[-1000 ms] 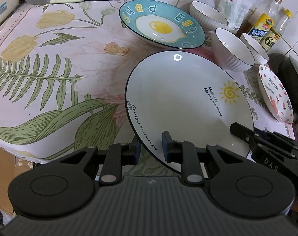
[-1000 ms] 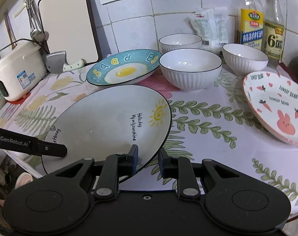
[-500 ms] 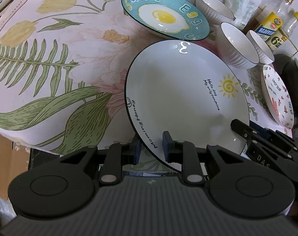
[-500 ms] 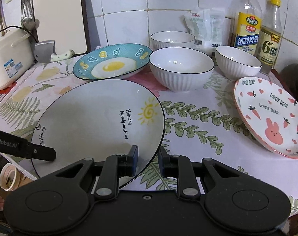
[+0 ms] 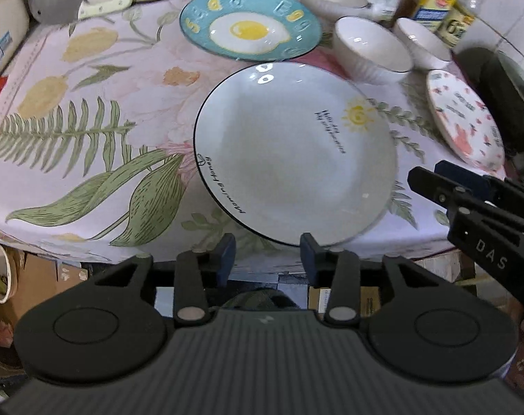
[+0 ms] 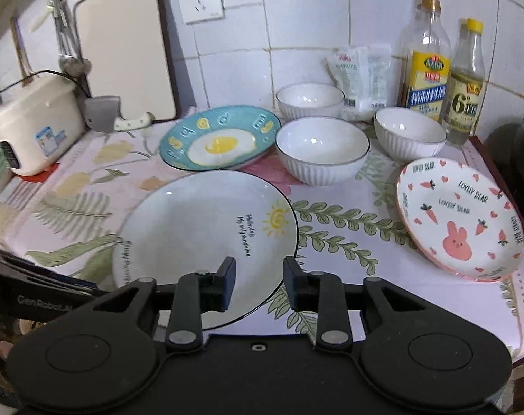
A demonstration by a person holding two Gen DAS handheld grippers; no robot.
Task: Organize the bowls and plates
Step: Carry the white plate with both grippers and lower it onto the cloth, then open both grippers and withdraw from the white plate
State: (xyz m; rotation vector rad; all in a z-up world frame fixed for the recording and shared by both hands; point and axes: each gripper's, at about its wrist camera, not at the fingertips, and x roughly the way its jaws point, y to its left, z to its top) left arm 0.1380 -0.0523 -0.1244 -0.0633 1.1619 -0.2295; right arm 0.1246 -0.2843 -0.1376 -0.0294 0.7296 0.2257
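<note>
A white sun plate (image 5: 296, 152) (image 6: 206, 238) lies on the flowered counter near its front edge. My left gripper (image 5: 267, 252) is open just in front of the plate's near rim, not touching it. My right gripper (image 6: 258, 282) is open, with the plate's right rim between its jaws. Behind stand a blue egg plate (image 5: 250, 24) (image 6: 220, 138), three white bowls (image 6: 322, 154) (image 6: 310, 98) (image 6: 410, 136) and a pink rabbit plate (image 6: 459, 218) (image 5: 466, 117) at the right.
Two bottles (image 6: 428, 58) (image 6: 467, 79) and a white packet (image 6: 360, 79) stand against the tiled wall. A cleaver (image 6: 113, 117), a cutting board (image 6: 123, 45) and a rice cooker (image 6: 34, 124) are at the back left. A dark pan (image 5: 500, 93) sits right.
Both grippers have opened and let go of the sun plate, which now rests on the counter. The left gripper has drawn back from its rim.
</note>
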